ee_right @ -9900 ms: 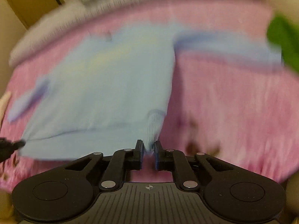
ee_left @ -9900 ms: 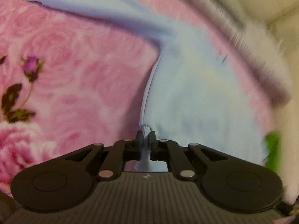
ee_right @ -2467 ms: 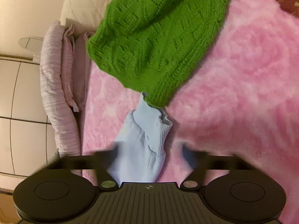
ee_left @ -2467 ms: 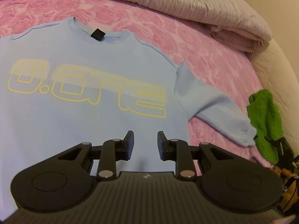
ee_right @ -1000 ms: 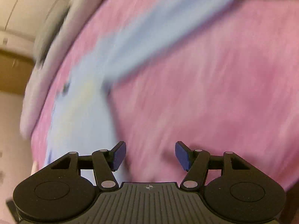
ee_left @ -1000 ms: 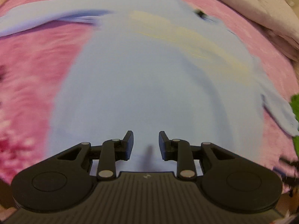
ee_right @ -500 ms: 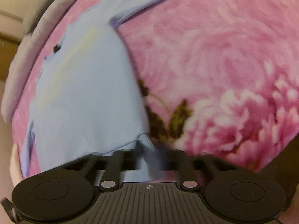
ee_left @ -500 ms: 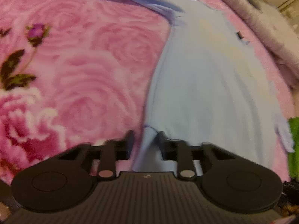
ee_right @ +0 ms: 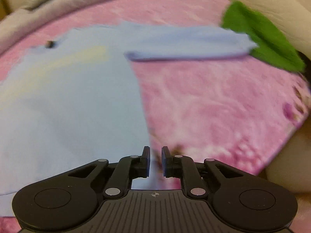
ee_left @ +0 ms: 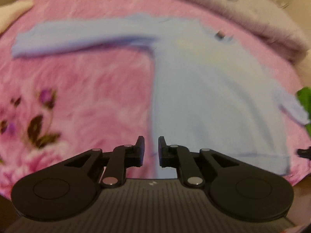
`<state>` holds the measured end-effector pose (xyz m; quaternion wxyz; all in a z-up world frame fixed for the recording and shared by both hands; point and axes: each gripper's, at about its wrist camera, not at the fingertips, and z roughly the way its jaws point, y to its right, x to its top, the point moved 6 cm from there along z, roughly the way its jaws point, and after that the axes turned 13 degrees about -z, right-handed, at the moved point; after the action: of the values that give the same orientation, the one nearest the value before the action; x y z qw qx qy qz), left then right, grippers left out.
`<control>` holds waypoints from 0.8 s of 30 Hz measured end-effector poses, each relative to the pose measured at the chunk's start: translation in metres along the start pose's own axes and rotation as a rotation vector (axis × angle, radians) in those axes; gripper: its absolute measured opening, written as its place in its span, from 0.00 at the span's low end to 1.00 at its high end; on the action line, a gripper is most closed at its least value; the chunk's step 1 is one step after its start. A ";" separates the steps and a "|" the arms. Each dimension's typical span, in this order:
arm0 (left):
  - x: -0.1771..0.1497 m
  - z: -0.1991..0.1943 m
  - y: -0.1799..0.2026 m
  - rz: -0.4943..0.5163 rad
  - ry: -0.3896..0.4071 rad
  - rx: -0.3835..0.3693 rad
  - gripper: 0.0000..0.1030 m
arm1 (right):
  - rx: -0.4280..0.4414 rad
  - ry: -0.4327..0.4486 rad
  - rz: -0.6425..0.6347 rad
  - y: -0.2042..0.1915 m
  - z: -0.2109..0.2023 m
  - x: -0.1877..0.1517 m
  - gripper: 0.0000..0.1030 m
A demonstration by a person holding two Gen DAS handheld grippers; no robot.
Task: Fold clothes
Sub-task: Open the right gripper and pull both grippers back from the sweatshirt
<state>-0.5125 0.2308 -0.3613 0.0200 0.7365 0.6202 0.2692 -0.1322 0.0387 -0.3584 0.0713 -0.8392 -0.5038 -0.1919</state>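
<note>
Pink rose-print blanket (ee_left: 81,89) with a light blue sweatshirt (ee_left: 210,97) spread flat on it.

Left wrist view: the left gripper (ee_left: 151,151) sits at the sweatshirt's lower side edge, jaws nearly together with a narrow gap; blur hides whether cloth is pinched. Right wrist view: the right gripper (ee_right: 155,159) sits at the opposite side edge, jaws likewise narrowly apart, its grip unclear. A green knit garment (ee_right: 262,38) touches the outstretched sleeve end.
</note>
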 end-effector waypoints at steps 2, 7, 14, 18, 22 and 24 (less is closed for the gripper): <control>-0.011 0.012 0.012 0.004 -0.056 -0.026 0.19 | 0.049 -0.036 0.015 -0.004 0.006 -0.011 0.12; -0.062 0.041 0.016 -0.067 -0.214 0.088 0.16 | 0.173 -0.127 0.052 -0.015 0.020 -0.040 0.12; -0.101 -0.042 0.053 -0.095 -0.199 0.181 0.17 | 0.271 -0.134 -0.030 0.003 -0.032 -0.057 0.12; -0.100 -0.091 0.105 -0.097 -0.125 0.179 0.18 | 0.281 -0.061 -0.135 0.006 -0.088 -0.038 0.12; -0.100 -0.130 0.149 -0.045 -0.054 0.171 0.21 | 0.300 -0.009 -0.215 0.017 -0.130 -0.027 0.12; -0.103 -0.149 0.164 -0.012 -0.022 0.180 0.21 | 0.319 0.016 -0.235 0.022 -0.147 -0.026 0.12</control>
<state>-0.4358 0.0522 -0.2127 -0.0377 0.7345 0.6461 0.2040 -0.1609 -0.0390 -0.2319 0.1845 -0.7511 -0.6219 -0.1231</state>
